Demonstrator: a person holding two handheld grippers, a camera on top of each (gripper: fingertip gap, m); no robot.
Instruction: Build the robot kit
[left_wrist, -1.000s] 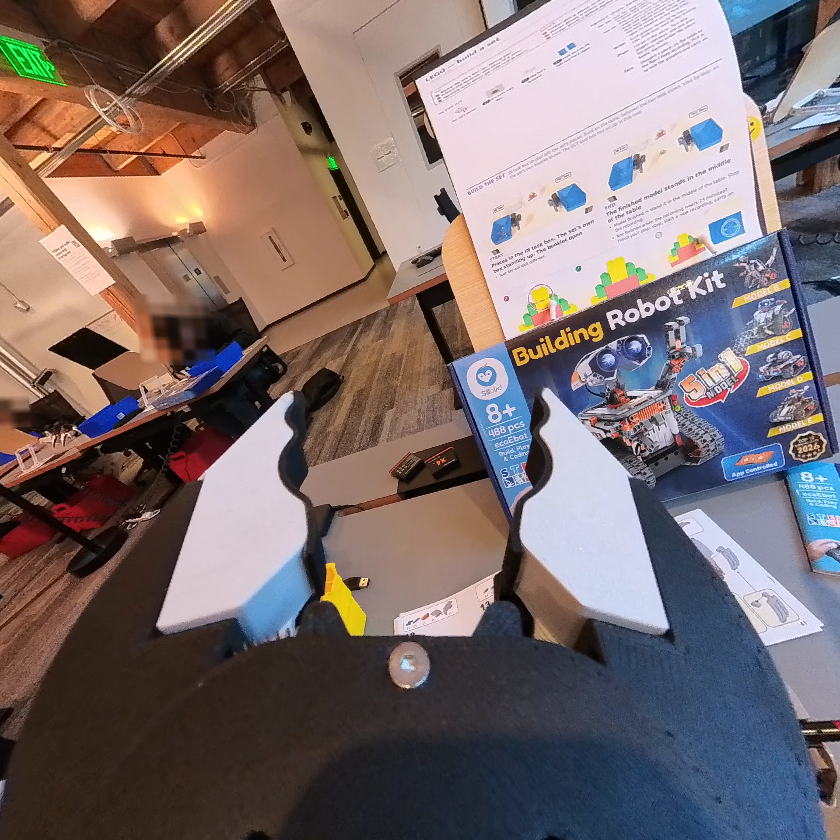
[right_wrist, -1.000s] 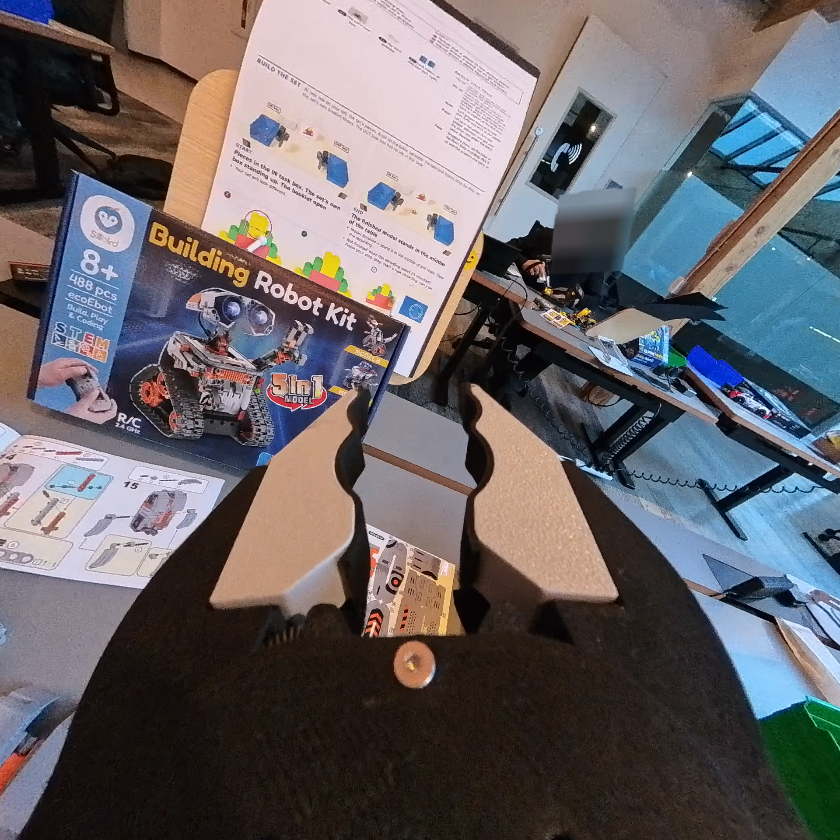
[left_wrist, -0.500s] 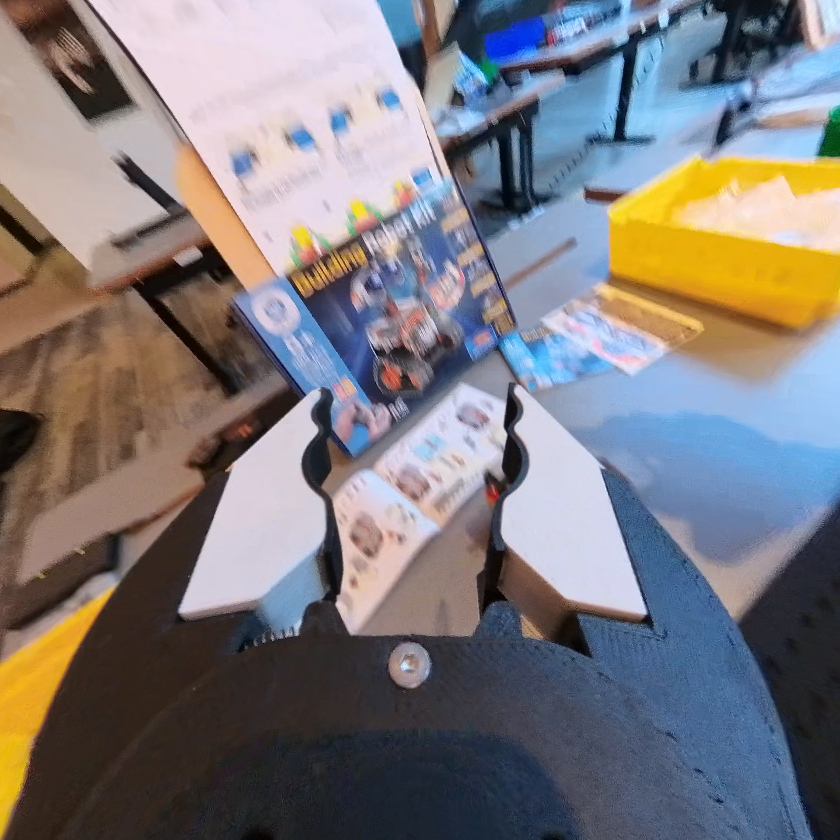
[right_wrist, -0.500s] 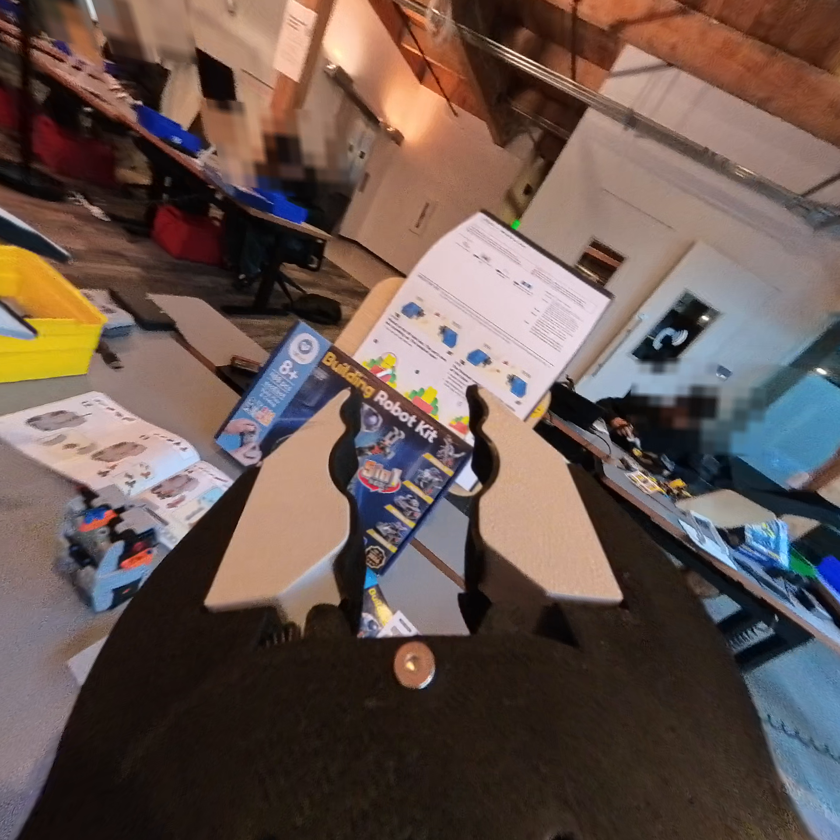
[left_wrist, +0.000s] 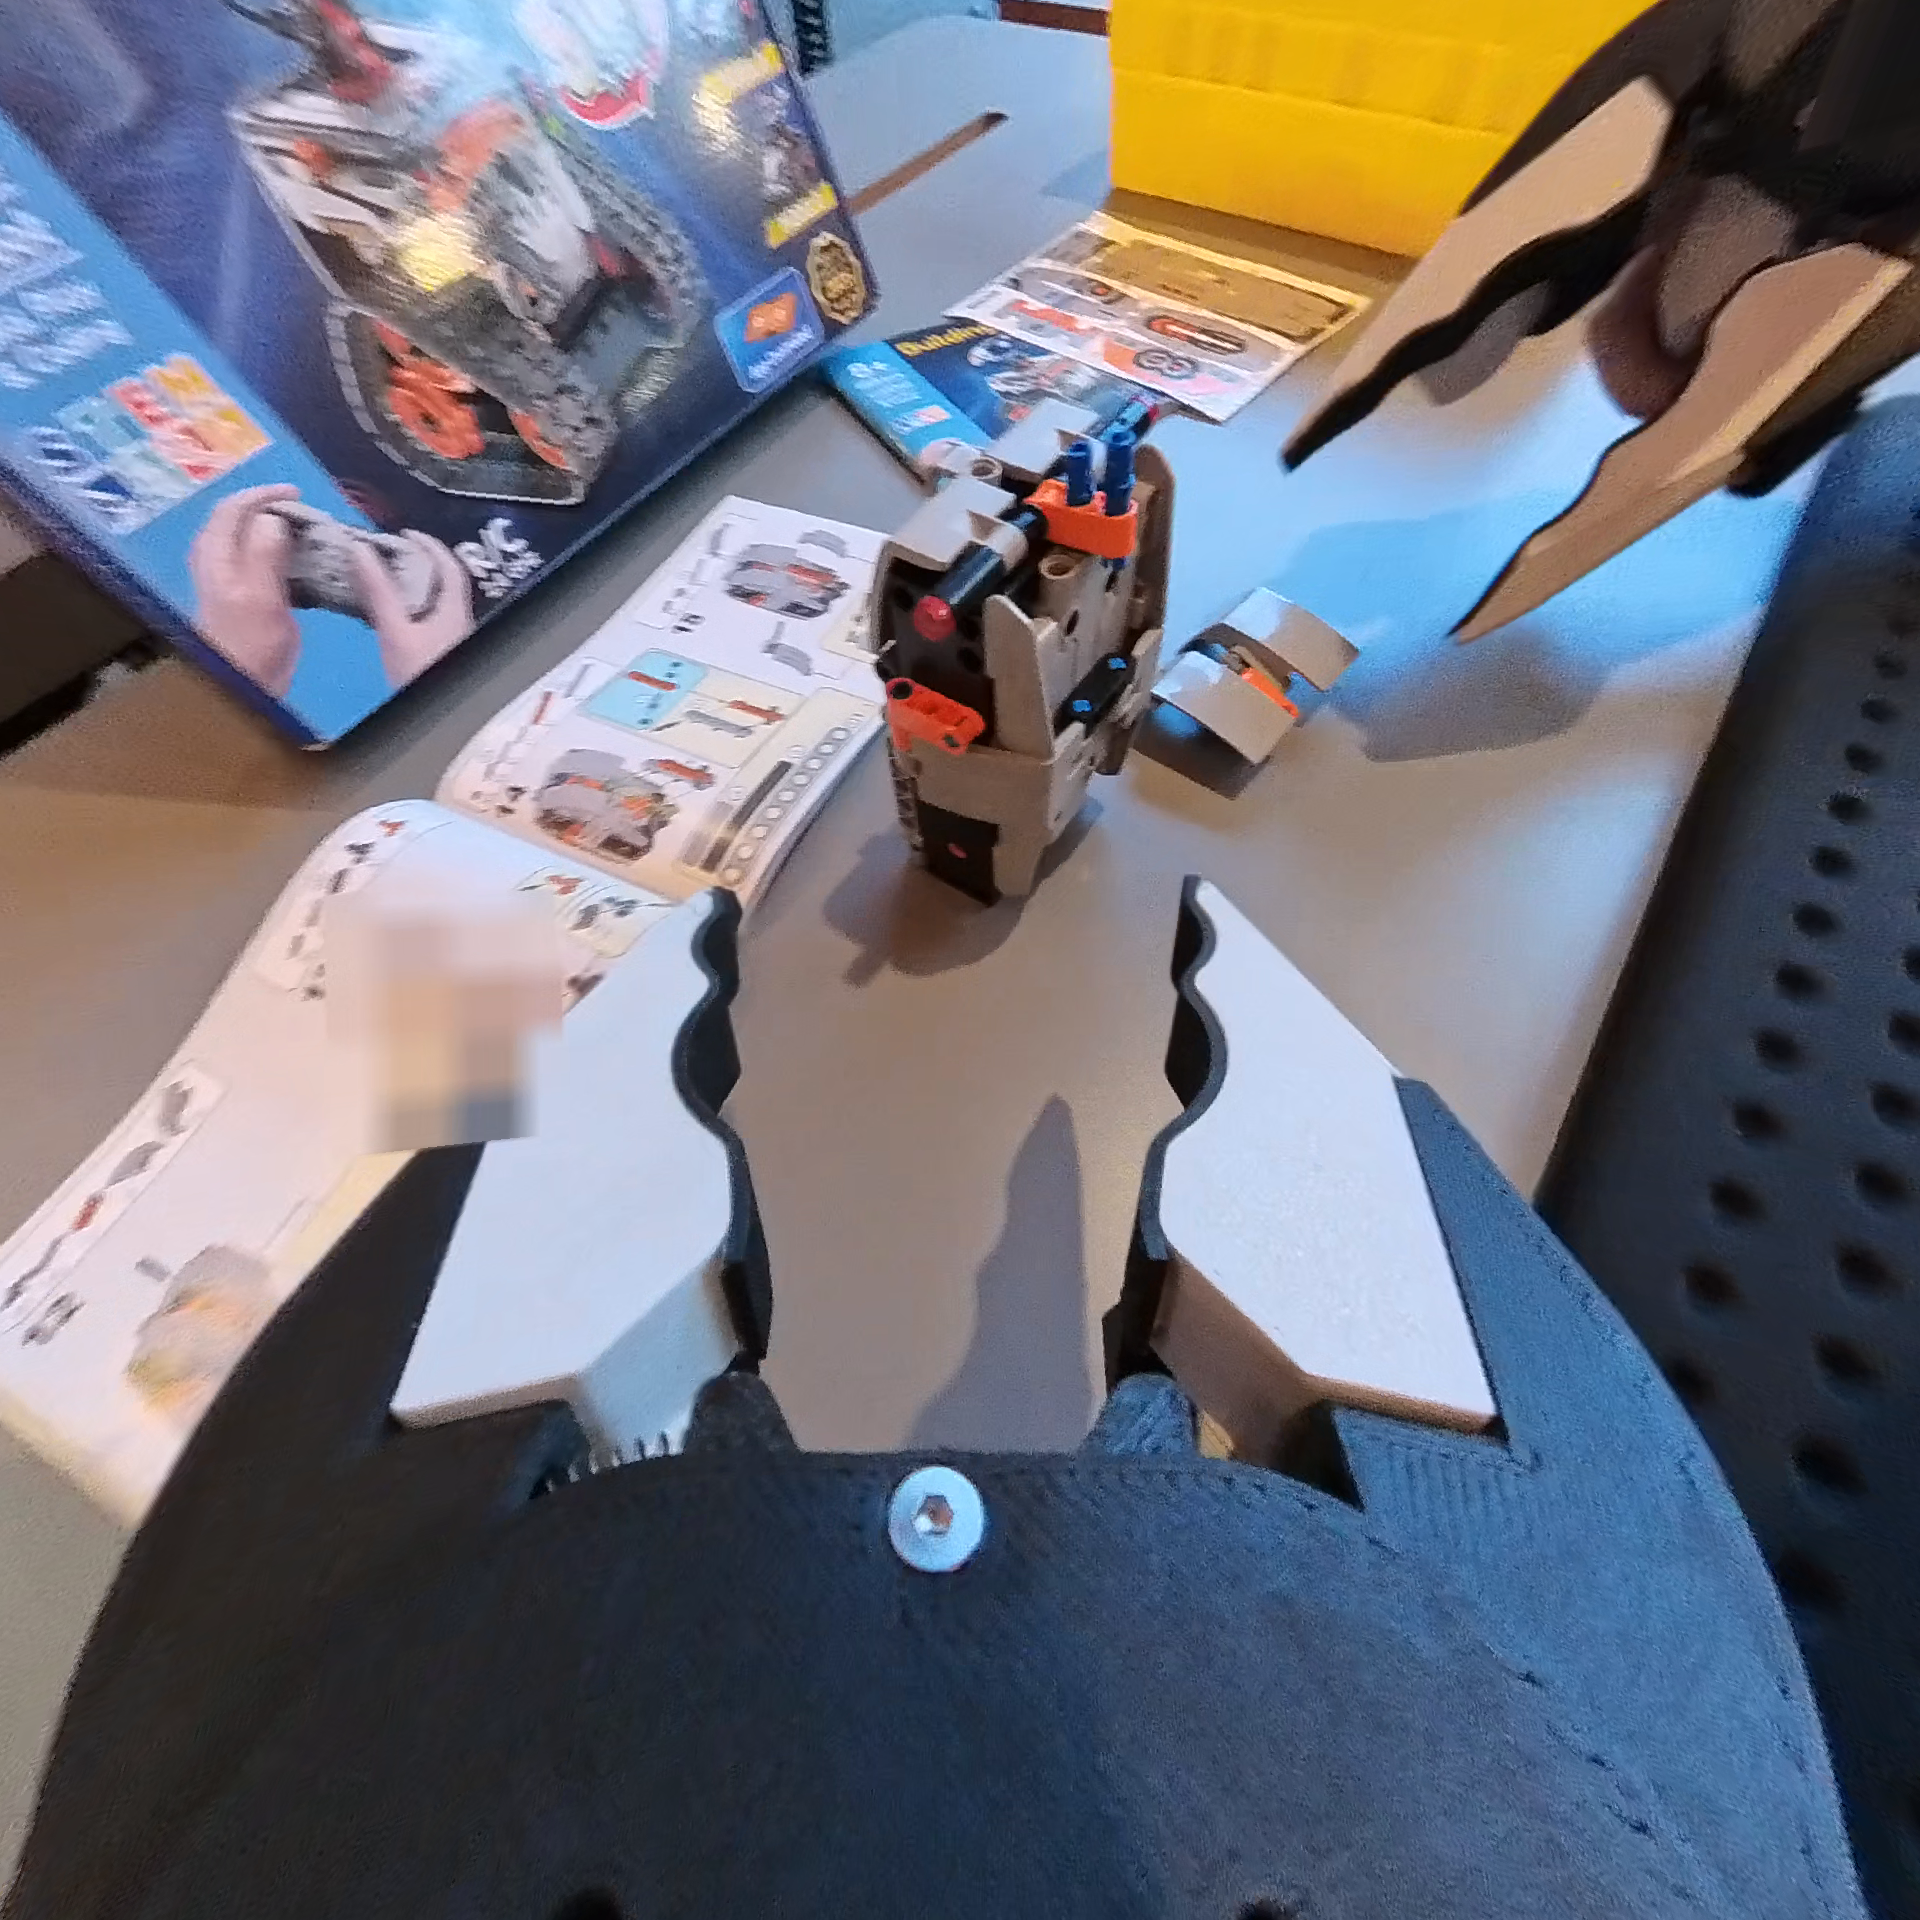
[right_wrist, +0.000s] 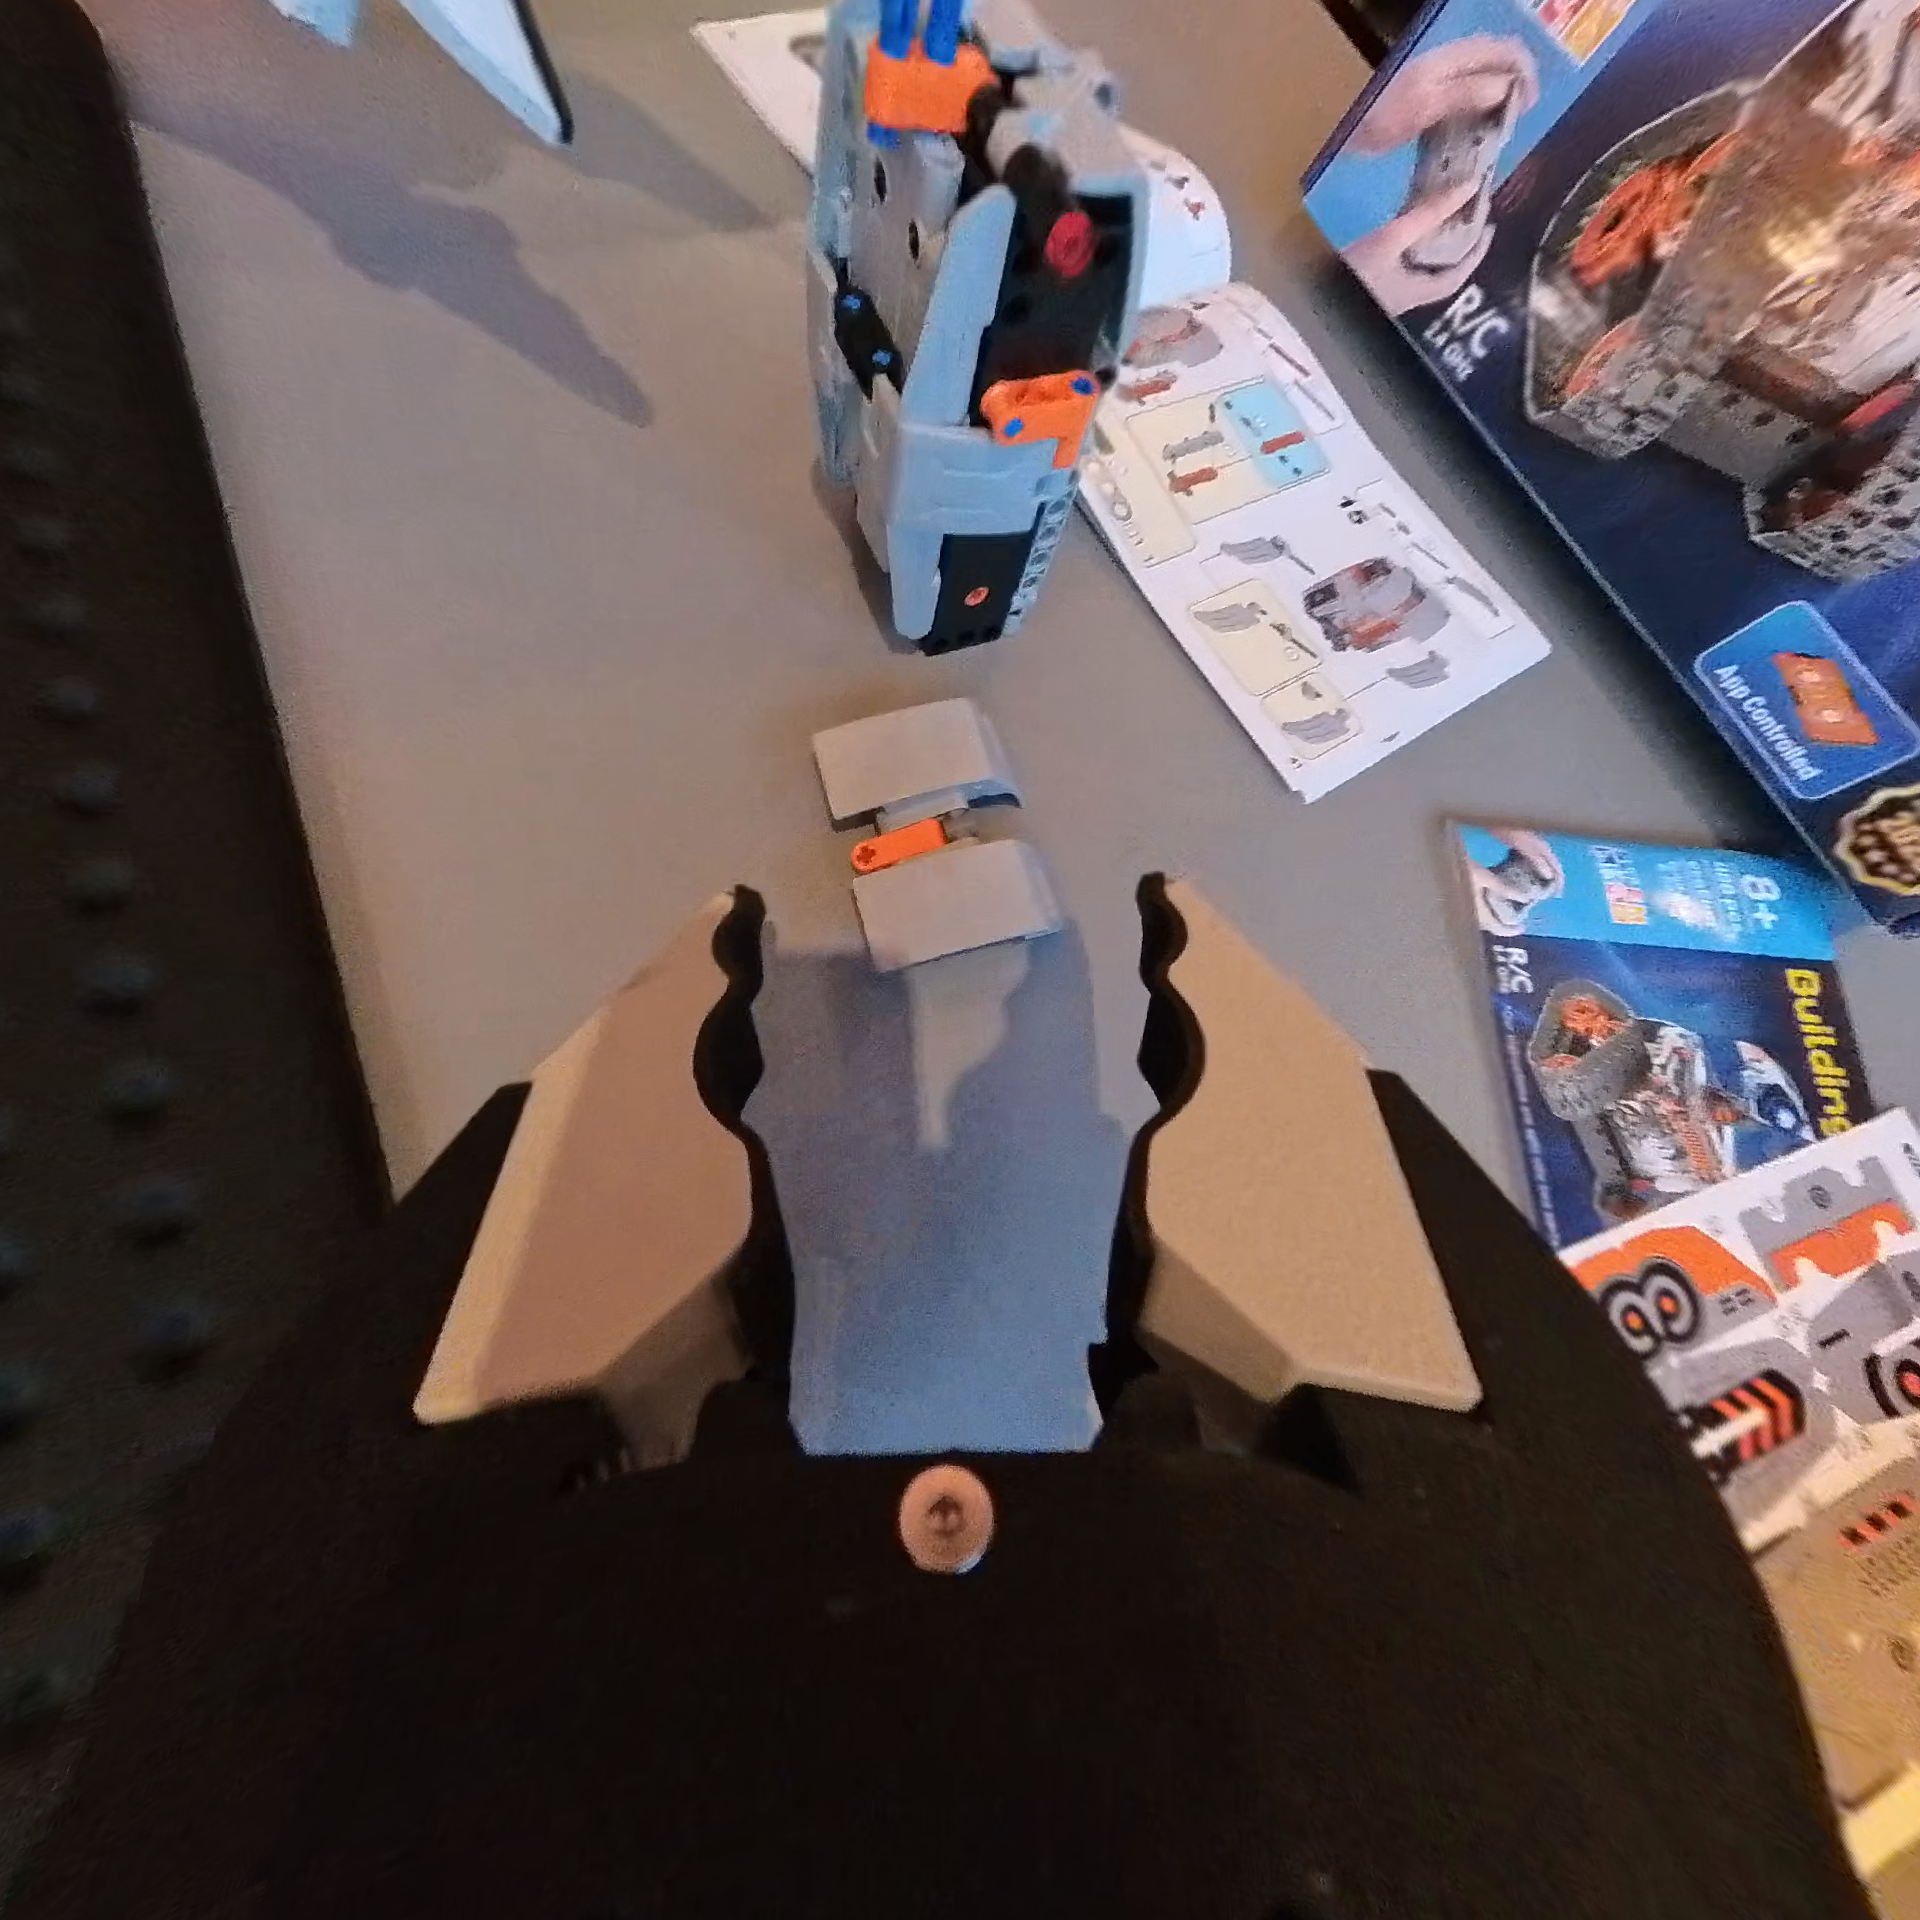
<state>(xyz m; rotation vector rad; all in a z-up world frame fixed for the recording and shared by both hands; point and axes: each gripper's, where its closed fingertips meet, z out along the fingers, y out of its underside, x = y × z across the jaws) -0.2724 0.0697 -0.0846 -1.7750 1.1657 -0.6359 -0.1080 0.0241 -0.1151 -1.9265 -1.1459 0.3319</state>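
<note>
Left gripper (left_wrist: 956, 914) is hovering over the grey table (left_wrist: 1403, 935), jaws apart, gripping nothing; nearest thing is the upright brick model (left_wrist: 1013, 665), just ahead. Right gripper (right_wrist: 945, 904) is also hovering with jaws apart and empty, the small grey-and-orange assembly (right_wrist: 930, 842) lying just ahead of its tips. Open instruction booklet (left_wrist: 665, 707) is touching the model's base. Kit box (left_wrist: 416, 312) is standing behind. Yellow bin (left_wrist: 1299, 104) is sitting near the far edge; contents not visible.

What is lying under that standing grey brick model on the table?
The brick model stands on the bare grey table. The open instruction booklet lies beside it; whether its edge reaches underneath is hidden.
</note>
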